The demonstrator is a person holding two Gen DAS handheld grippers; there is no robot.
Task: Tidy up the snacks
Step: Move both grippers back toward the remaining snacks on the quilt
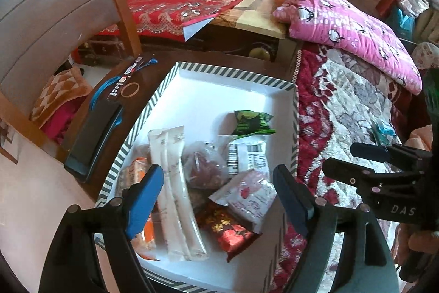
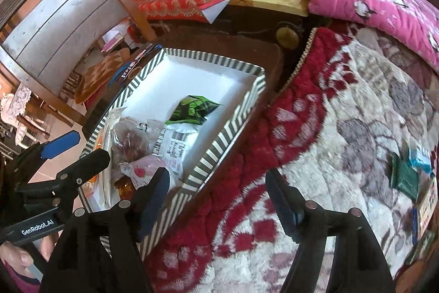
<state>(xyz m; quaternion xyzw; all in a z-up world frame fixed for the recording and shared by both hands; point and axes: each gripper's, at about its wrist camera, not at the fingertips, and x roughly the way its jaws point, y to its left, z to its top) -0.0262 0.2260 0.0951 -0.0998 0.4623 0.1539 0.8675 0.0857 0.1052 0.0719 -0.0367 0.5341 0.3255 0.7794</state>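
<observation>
The striped box (image 1: 282, 83) is the landmark here: a shallow white tray with a green-and-white striped rim, set on a dark wooden table (image 1: 153, 67) right beside a red and cream floral blanket (image 1: 343, 111).

Inside the box the snacks lie heaped toward its near end. A green packet (image 1: 253, 122) sits farthest in, with a white labelled packet (image 1: 248, 155) touching its near edge. Next to that is a clear bag of reddish pieces (image 1: 205, 165), and along the box's left side lies a long pale sachet (image 1: 175, 188) (partly over an orange packet (image 1: 137, 172)). Nearer still are a pink-and-white pouch (image 1: 249, 192) and a red and gold wrapper (image 1: 230, 232).

The left gripper (image 1: 219, 199) hangs above the near end of the box, its blue jaws spread wide with nothing pinched between them. The right gripper (image 2: 216, 199) is over the blanket just past the box's right wall, jaws likewise apart and empty.

Outside the box, on the table to its left, lie a dark phone (image 1: 94, 139) and a rubber band (image 1: 130, 89). On the blanket well to the box's right sit a few more small packets (image 2: 406, 177), and a pink pillow (image 1: 348, 29) lies beyond the box's far right corner
</observation>
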